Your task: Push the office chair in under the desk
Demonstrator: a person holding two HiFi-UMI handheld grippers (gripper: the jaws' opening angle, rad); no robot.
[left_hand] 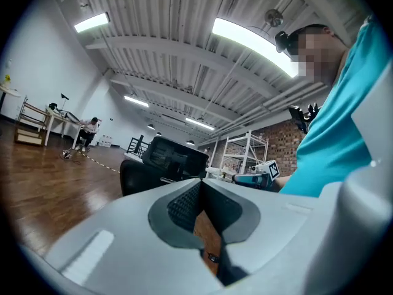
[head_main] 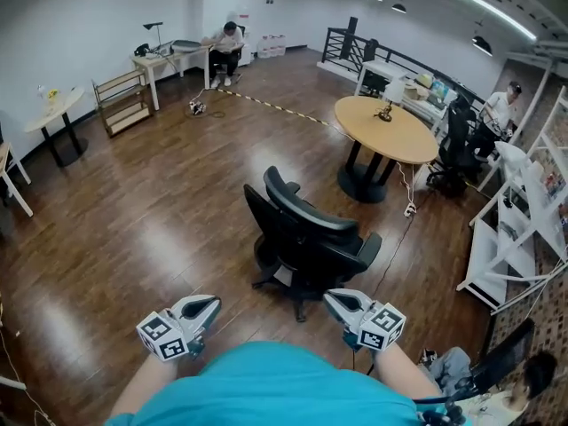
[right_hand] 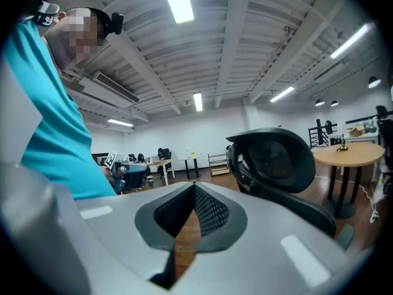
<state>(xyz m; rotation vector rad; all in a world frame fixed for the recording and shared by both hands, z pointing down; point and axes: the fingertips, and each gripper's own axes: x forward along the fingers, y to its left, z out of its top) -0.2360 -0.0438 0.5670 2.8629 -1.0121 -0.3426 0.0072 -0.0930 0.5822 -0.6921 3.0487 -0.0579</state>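
Observation:
A black office chair (head_main: 306, 238) with a headrest stands on the wooden floor in the middle of the room, away from any desk, its back turned toward me. My left gripper (head_main: 209, 306) is held just short of the chair's left side and my right gripper (head_main: 335, 300) just short of its right side; neither touches it. In the left gripper view the jaws (left_hand: 201, 182) are shut with nothing between them, and the chair (left_hand: 169, 158) lies beyond. The right gripper (right_hand: 194, 185) also looks shut and empty, with the chair's headrest (right_hand: 276, 158) close on the right.
A round wooden table (head_main: 390, 127) stands beyond the chair to the right, with a cable trailing on the floor beside it. A desk (head_main: 169, 59) with a seated person is at the far wall. White shelving (head_main: 519, 229) lines the right side, a low wooden rack (head_main: 124, 100) the left.

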